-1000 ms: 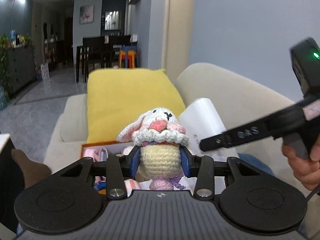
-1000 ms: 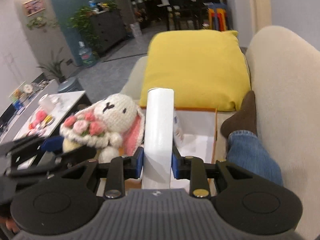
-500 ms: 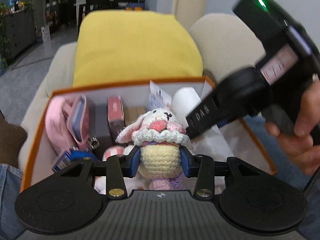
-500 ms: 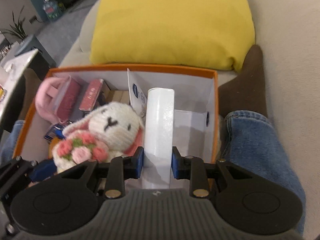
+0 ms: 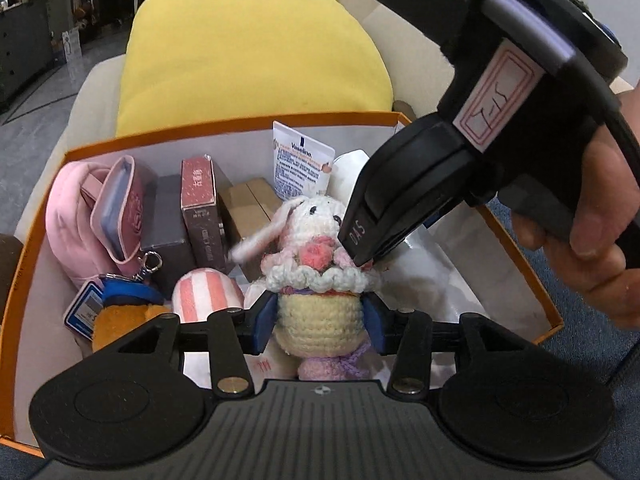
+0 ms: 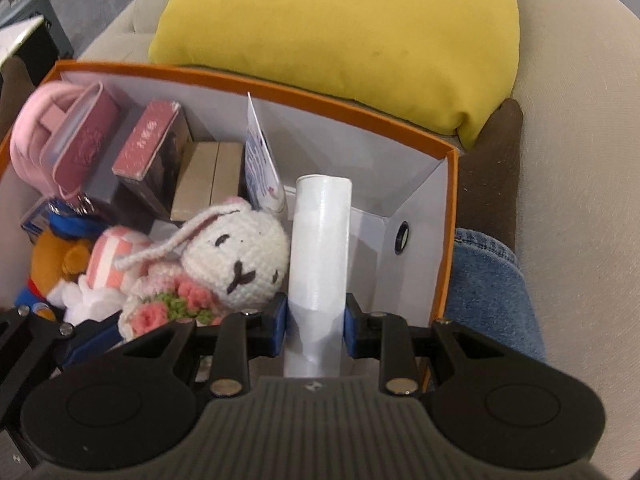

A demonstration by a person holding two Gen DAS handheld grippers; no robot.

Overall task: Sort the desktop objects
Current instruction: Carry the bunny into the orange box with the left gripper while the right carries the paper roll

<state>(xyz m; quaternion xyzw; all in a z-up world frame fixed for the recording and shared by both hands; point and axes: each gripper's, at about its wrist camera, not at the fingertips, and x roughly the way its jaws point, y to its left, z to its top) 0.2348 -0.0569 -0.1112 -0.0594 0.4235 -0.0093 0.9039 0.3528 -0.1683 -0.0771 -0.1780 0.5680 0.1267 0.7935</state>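
Observation:
My left gripper [image 5: 319, 322] is shut on a crocheted white rabbit [image 5: 316, 264] with a yellow body and holds it low inside the orange box [image 5: 240, 126]. The rabbit also shows in the right wrist view [image 6: 236, 260], left of the roll. My right gripper [image 6: 316, 320] is shut on a white plastic roll [image 6: 320, 248] and holds it inside the right part of the same box [image 6: 450, 208]. The right gripper's body [image 5: 460, 160] crosses the left wrist view, close above the rabbit's head.
The box holds a pink pouch [image 5: 92, 208], dark cartons [image 5: 200, 208], a Vaseline card [image 5: 302, 164], a striped pink toy [image 5: 208, 296] and an orange plush [image 6: 56, 260]. A yellow cushion [image 6: 340, 32] lies behind the box on a beige sofa [image 6: 580, 160]. A jeans leg [image 6: 488, 284] lies right of the box.
Both grippers have moved forward and down from above the sofa into the orange box, still holding the rabbit and the roll. The right gripper has come closer to the rabbit.

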